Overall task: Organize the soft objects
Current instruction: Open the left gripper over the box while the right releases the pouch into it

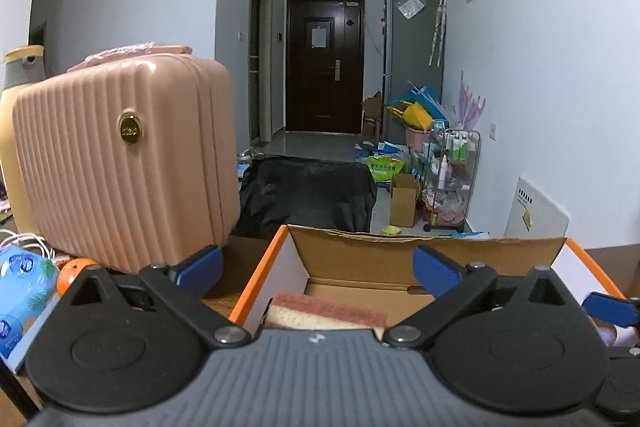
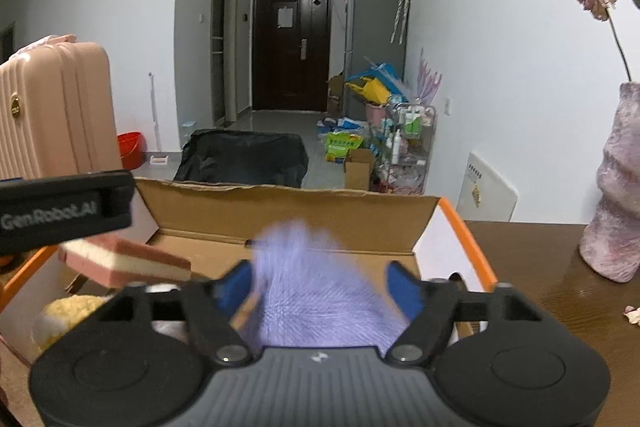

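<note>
**Ana:** Both grippers are poised over the cardboard box, the one with the orange rim. The right gripper has its blue jaws spread, and the purple fluffy thing sits blurred between them, apparently dropping free rather than pinched.

**Ben:** The left gripper is spread wide too. Nothing is pinched there. The pink sponge lies just under it, by the near-left wall of the box.

**Ana:** From the right wrist view that sponge looks tilted, one end up by the left gripper's black finger. I can't tell whether it has settled or is still in the air.

**Ben:** Why both hands over the box? I'd judge it is the collecting bin, so each soft item is let go straight above the opening and falls inside.

**Ana:** Count them: one pink sponge, one purple fluffy piece, and one yellowish fuzzy item in the near-left corner. Three soft things showing, one box.

**Ben:** And two grippers, both with jaws apart. Off to the left stand one pink suitcase and one blue tissue pack, the pack still outside the box.

**Ana:** That pack might be next, though that is only a guess.
</note>
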### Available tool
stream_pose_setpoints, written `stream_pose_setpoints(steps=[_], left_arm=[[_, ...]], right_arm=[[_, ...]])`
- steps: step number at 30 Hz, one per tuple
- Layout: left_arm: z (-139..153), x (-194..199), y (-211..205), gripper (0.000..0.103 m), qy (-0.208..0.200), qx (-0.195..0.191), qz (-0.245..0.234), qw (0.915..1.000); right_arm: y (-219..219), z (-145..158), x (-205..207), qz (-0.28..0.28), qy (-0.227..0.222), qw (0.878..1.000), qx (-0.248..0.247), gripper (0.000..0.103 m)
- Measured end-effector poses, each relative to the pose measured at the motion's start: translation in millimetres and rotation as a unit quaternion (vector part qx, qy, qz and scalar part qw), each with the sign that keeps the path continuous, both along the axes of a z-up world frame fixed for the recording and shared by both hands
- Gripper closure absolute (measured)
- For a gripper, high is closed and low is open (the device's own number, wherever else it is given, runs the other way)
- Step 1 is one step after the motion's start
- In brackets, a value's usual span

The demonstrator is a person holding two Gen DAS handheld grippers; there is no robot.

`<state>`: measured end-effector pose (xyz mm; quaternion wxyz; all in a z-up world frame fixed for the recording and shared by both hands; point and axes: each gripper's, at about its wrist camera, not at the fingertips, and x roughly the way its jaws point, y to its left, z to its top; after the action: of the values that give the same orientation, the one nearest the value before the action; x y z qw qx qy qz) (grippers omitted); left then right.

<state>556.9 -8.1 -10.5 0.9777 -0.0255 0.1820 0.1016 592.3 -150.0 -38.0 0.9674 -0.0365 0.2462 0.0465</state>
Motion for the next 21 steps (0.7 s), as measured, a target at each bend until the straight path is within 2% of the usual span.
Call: stream_pose_setpoints(steps=[2,4,15,21], left_arm=[[-1,2,2,0.0,0.003,-0.005,0.003,1.0],[-2,3,3,0.0,0.007,-0.006,0.009,0.9999],[0,2,7,0.0,0.008,-0.013,0.011,0.9998],[6,-11,5,0.0,-0.001,-0.015,0.006,0.9999]], right_arm=[[-1,0,-1,-0.003,-0.007,1.0,-0.001,0.005],[-1,1,-1,-0.004,-0.012,1.0,0.001,0.001],[-4,-1,-5,-0.006,-0.012,1.0,-0.003,0.001],[-8,2,-15,-0.003,-0.019,1.0,0.006,0.0]])
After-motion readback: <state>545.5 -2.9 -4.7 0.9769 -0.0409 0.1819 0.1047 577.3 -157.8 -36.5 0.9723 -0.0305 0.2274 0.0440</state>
